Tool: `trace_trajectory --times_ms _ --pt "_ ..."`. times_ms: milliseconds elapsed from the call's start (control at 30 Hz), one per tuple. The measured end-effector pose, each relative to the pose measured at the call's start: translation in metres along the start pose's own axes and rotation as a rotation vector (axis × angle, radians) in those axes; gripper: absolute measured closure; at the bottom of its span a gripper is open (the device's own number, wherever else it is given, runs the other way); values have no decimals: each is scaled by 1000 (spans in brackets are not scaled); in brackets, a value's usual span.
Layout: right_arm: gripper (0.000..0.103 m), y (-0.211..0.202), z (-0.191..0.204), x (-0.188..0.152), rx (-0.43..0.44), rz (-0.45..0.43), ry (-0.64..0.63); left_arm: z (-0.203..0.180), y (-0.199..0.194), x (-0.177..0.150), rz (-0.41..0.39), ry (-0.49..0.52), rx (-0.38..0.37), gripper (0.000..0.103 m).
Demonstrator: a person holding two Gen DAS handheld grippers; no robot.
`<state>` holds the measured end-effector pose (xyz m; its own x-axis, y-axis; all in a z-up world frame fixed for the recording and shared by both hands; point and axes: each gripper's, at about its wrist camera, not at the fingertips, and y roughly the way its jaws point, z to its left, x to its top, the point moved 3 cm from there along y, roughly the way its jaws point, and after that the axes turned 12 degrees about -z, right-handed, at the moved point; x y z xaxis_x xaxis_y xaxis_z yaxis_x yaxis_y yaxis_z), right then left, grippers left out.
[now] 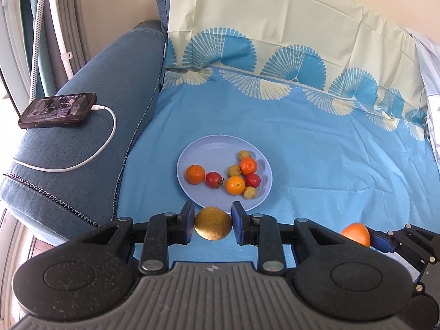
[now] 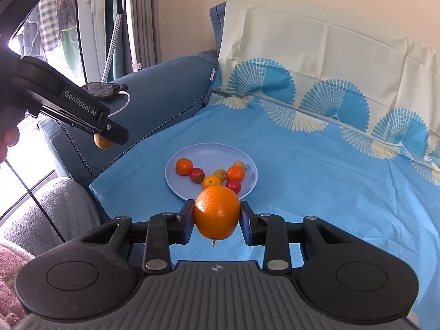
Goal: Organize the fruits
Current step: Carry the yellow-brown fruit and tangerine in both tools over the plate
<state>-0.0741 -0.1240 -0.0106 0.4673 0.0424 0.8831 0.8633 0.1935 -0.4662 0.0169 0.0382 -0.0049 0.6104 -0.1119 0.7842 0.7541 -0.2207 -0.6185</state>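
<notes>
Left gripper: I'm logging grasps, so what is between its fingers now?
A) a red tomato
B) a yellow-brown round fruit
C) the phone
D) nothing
B: the left gripper is shut on a yellow-brown round fruit, pressed by a blue pad on each side, short of the plate.

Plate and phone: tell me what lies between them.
In the left wrist view, only blue cloth and the sofa's armrest separate the plate from the phone; the phone's white cable loops across the armrest.

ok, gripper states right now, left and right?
Left gripper: closed on the yellow-brown fruit.
Right gripper: closed on the orange.
</notes>
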Motion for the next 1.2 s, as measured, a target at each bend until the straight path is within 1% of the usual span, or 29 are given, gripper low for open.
trace_trajectory --times_ms 633,1000,1200 --pt "68 23 -4 1 -6 31 3 21 26 11 19 -39 19 71" --pt "68 58 -10 8 -1 47 11 29 53 24 34 -60 30 71" --pt "68 82 -11 11 8 60 10 31 75 30 49 -62 35 71"
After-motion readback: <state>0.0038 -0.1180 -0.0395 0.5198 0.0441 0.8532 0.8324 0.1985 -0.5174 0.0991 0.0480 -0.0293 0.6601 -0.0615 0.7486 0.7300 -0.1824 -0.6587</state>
